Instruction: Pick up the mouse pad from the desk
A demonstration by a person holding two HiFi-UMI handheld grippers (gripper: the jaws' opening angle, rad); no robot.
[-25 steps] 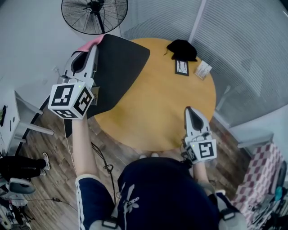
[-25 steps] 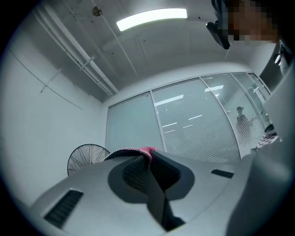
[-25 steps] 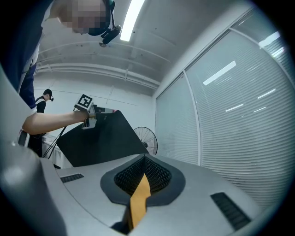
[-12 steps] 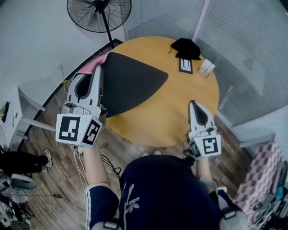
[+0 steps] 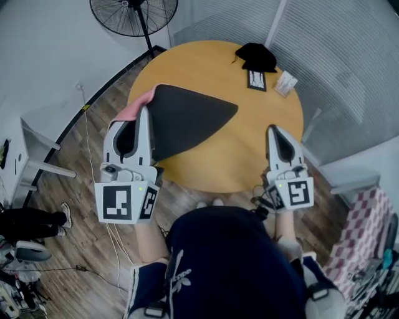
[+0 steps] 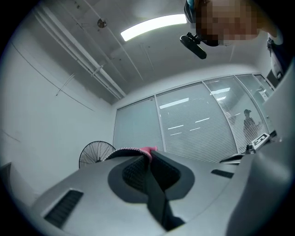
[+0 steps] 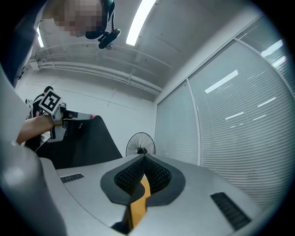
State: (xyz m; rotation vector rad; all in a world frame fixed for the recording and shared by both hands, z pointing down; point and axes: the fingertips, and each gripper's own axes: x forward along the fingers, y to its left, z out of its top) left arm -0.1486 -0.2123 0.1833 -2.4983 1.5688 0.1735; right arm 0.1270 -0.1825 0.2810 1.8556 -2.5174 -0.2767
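The mouse pad (image 5: 187, 117), black with a pink underside, is lifted and hangs slanted over the left part of the round wooden table (image 5: 249, 146). My left gripper (image 5: 148, 108) is shut on its near-left corner; in the left gripper view the pink edge of the mouse pad (image 6: 147, 150) sticks out between the closed tips of the left gripper (image 6: 148, 157). My right gripper (image 5: 273, 129) is shut and empty over the table's near right edge. The right gripper view shows the right gripper (image 7: 144, 158) closed, with the mouse pad (image 7: 80, 143) off to the left.
At the table's far side lie a black item (image 5: 254, 56), a small dark frame (image 5: 256, 79) and a white card (image 5: 285, 83). A standing fan (image 5: 133, 14) is beyond the table. Cables run over the wooden floor (image 5: 81, 205) at left.
My left gripper has come nearer to the person and lower in the picture, bringing the mouse pad from beyond the table's left edge to over it. The right gripper has hardly shifted.
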